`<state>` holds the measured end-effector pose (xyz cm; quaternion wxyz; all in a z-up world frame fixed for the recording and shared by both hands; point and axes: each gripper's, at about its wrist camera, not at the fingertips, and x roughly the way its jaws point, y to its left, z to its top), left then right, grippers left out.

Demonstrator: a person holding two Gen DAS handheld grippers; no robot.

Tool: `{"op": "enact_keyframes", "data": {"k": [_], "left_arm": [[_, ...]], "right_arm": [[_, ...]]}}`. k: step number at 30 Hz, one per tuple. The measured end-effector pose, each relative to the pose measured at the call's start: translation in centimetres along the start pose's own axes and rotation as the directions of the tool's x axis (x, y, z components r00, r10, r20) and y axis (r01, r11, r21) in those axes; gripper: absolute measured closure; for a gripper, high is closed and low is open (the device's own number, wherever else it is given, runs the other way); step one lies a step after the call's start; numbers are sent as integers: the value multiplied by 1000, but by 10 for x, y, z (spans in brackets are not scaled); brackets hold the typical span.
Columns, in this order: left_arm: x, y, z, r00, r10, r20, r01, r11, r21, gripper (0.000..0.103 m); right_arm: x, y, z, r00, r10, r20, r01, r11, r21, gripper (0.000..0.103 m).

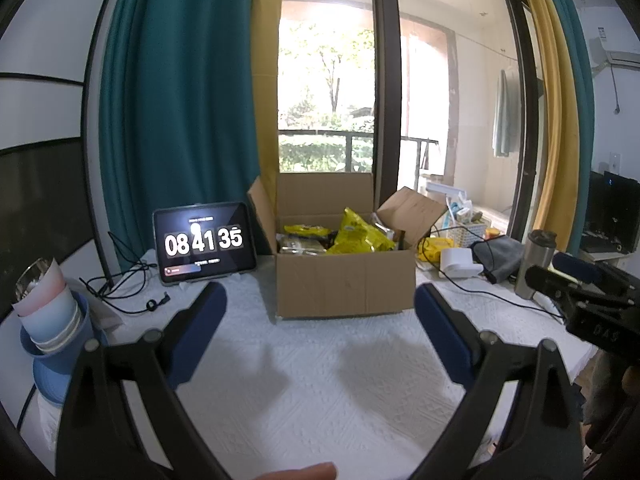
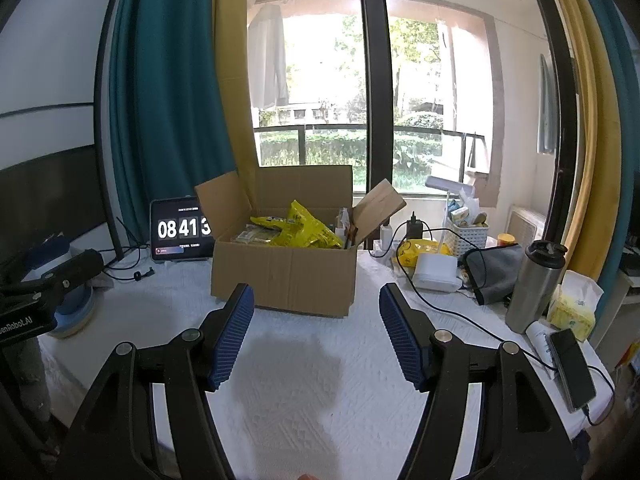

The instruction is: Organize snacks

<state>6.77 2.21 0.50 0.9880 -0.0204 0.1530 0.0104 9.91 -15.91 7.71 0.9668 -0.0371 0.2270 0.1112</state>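
Observation:
An open cardboard box [image 1: 344, 280] [image 2: 286, 274] stands on the white-covered table, flaps up. Inside it lie yellow snack bags [image 1: 360, 234] [image 2: 308, 228] and some flatter packets [image 1: 298, 246] [image 2: 256, 236]. My left gripper [image 1: 320, 300] hangs open over the cloth in front of the box, nothing between its blue pads. My right gripper [image 2: 316, 300] is open too, in front of the box, its pads apart and bare. Each gripper's body shows at the edge of the other's view.
A tablet [image 1: 205, 242] [image 2: 180, 230] showing a clock leans left of the box, cables beside it. To the right sit a white lamp base [image 2: 436, 272], a grey cloth [image 2: 496, 272], a white basket [image 2: 466, 236], a steel flask [image 1: 534, 264] [image 2: 534, 286] and a phone [image 2: 572, 376]. Stacked cups [image 1: 48, 320] stand far left.

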Motion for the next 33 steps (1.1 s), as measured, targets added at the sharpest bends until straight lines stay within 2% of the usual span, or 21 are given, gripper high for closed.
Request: {"op": "enact_keyframes", "data": {"k": [26,33], "left_arm": [[0,0,0,1000,0,2,0,1000,0,7],[10,0,4,1000,-15,5,15,1000,13,7]], "right_arm": [[3,-1,-1,1000,-1,-5,1,1000,9,35],[7,-1,-2,1000,2,-11,-2,1000,4,35]]}}
